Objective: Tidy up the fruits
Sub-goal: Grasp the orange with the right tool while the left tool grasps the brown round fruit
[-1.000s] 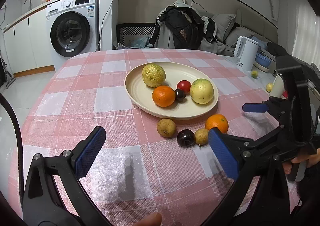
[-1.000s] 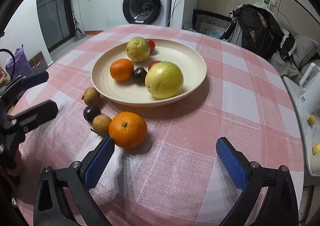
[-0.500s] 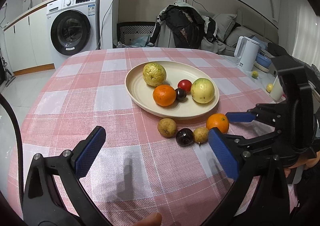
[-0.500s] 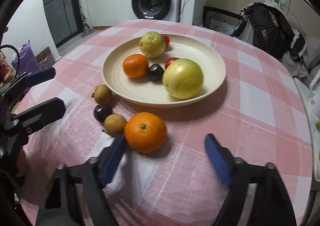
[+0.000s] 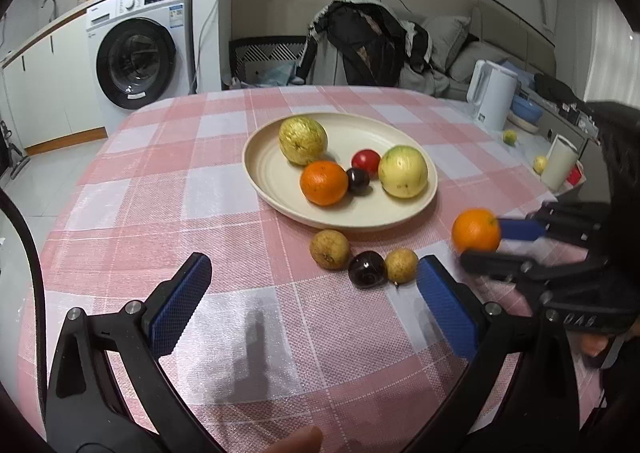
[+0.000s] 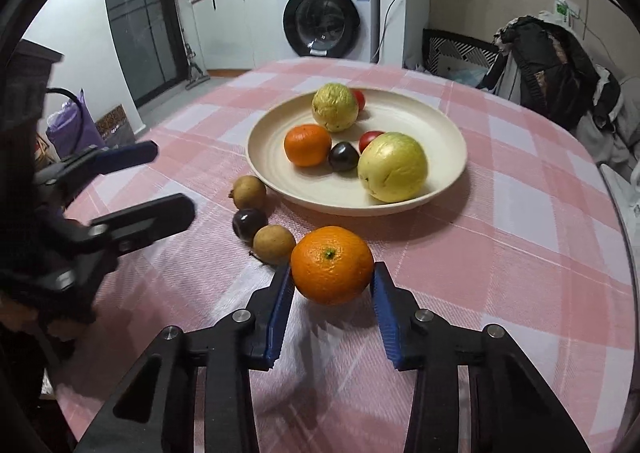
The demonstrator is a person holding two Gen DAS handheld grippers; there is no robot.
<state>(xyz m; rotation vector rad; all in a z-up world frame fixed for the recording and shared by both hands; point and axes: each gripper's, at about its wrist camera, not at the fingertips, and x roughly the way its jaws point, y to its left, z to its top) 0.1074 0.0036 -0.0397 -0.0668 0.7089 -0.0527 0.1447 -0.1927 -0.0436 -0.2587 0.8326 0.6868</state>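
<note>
My right gripper is closing on a loose orange, and both blue pads touch its sides just off the checked cloth. In the left wrist view that orange sits between the right gripper's fingers at the right. The cream plate holds two yellow-green fruits, a smaller orange, a dark plum and red fruit. Beside the plate lie two brown fruits with a dark plum between them. My left gripper hovers open near them, holding nothing.
A pink checked cloth covers the round table. A white kettle, a bowl and a white cup stand on a counter to the right. A washing machine and a chair draped with dark clothes stand behind.
The right gripper's jaws have drawn in from wide open until the pads meet the loose orange. In the left wrist view that orange has shifted right. The left gripper has stayed put.
</note>
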